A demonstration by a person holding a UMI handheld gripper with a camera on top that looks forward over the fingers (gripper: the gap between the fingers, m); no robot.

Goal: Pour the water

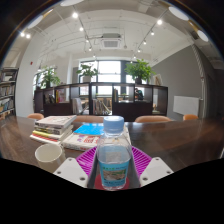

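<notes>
Got my fingers (114, 166) pinching the water bottle (114, 152) upright so nothing spills before I tip it toward the cup (49, 156) on the counter (180, 138).

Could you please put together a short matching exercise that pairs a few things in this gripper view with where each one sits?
Things:
1. water bottle
2. paper cup
3. stack of books
4. potted plant

Places:
A. on the table beyond the cup
B. between the fingers of the gripper
C. far back by the windows
D. on the table beside the bottle, ahead of one finger

Pairs: 1-B, 2-D, 3-A, 4-C
</notes>
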